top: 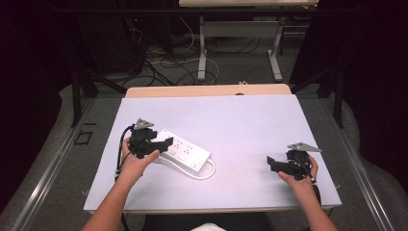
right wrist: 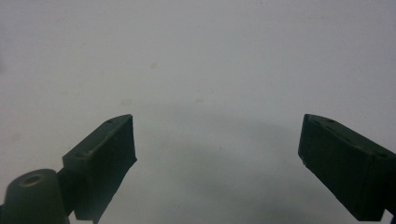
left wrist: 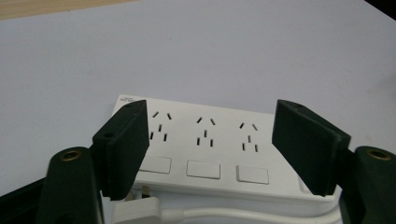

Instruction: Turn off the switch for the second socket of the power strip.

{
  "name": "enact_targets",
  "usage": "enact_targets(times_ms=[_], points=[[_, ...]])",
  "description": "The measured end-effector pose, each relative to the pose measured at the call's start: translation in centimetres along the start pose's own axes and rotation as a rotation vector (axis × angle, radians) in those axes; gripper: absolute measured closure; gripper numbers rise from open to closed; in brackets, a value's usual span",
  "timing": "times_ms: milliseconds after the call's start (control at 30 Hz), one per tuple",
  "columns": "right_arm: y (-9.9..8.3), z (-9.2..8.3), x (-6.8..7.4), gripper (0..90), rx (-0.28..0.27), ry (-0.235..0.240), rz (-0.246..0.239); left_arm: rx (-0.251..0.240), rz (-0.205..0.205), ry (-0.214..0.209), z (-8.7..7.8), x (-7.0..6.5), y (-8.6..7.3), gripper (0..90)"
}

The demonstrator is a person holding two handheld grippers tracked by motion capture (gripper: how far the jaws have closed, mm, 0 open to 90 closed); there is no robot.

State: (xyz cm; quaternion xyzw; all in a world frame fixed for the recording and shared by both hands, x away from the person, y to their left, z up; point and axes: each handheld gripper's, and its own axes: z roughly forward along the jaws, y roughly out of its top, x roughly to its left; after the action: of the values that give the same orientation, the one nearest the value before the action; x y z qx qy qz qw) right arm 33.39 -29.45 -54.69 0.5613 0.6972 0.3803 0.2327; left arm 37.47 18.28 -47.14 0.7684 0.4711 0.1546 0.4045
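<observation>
A white power strip (top: 185, 150) with three socket groups and three switches lies on the left half of the pale table top (top: 240, 125). Its white cable (top: 209, 172) loops along its near side, and a white plug (left wrist: 136, 210) rests beside it. My left gripper (top: 161, 146) is open and hovers over the strip's left end. In the left gripper view the strip (left wrist: 205, 144) lies between the spread jaws of that gripper (left wrist: 210, 140). My right gripper (top: 272, 162) is open over bare table at the right, and nothing lies between the jaws of this gripper (right wrist: 217, 154).
The table's wooden far edge (top: 207, 90) borders a floor with tangled cables (top: 168, 62) and the legs of another table (top: 202, 48). Dark curtains hang on both sides.
</observation>
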Motion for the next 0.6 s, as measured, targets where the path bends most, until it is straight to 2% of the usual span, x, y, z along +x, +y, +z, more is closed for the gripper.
enact_targets(times_ms=[333, 467, 533, 600], points=[[-0.1, 0.0, 0.0, 10.3, 0.004, -0.004, 0.008, 0.018, 0.008, -0.002, -0.8, 0.2, -0.7, 14.5], [-0.1, -0.1, 0.0, 10.3, 0.007, -0.005, 0.006, 0.026, 0.018, 0.013, -1.1, 0.2, -1.1, 4.5], [-0.2, -0.1, 0.0, 10.3, 0.008, -0.006, 0.004, 0.024, 0.008, 0.012, -1.3, 0.2, -1.3, 0.0], [-0.2, -0.1, 0.0, 10.3, 0.008, -0.006, 0.005, 0.024, -0.002, 0.021, -1.5, 0.2, -1.5, 0.0]])
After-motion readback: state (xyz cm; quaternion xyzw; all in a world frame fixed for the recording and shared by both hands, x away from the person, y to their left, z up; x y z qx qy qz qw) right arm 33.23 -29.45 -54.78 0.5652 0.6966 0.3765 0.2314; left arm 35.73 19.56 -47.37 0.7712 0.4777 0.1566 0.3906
